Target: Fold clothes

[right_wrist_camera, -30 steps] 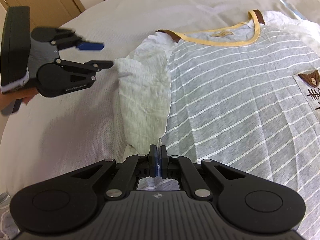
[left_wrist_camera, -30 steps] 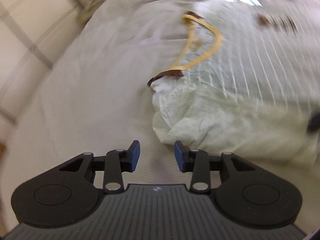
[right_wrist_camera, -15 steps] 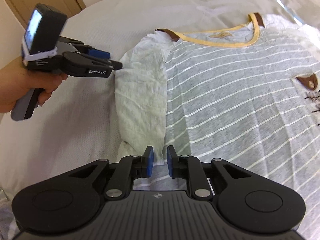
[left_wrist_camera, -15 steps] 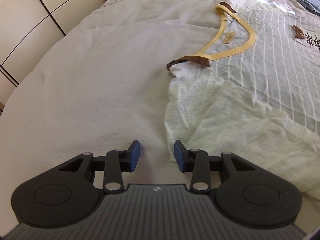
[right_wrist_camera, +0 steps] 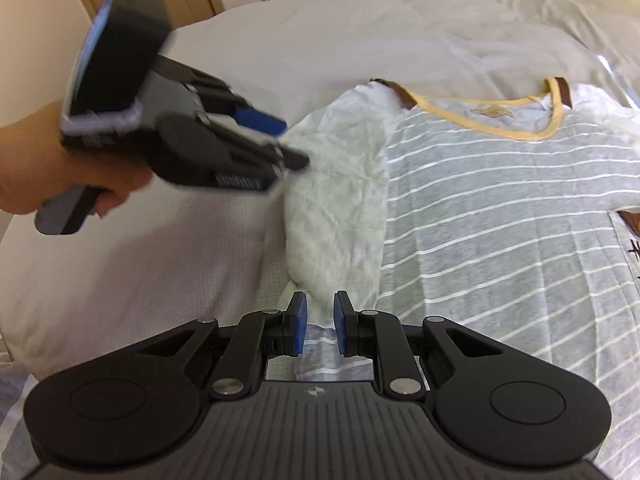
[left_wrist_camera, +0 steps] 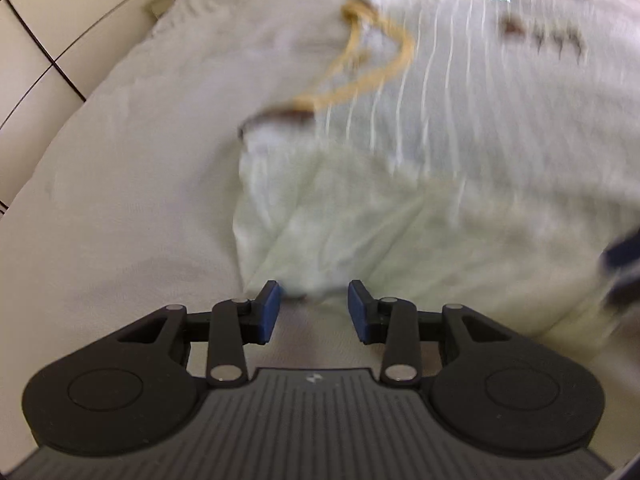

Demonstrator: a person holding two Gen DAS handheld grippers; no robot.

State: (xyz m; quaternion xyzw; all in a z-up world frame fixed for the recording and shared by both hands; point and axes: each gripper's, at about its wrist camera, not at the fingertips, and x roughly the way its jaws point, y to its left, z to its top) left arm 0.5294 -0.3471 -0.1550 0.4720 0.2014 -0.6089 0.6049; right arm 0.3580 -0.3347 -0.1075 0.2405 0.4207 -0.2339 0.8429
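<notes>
left gripper nearing sleeve, jaws apart | right gripper apart, empty | pinching sleeve hem squarely is advisable

Grey white-striped T-shirt flat on bed; sleeve folded inward

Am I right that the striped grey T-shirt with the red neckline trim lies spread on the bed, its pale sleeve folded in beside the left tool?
Not quite: the neckline trim is yellow, not red, as the right wrist view shows. The rest holds: the striped grey T-shirt lies spread on the bed, and its pale sleeve is folded in beside the left tool.
</notes>
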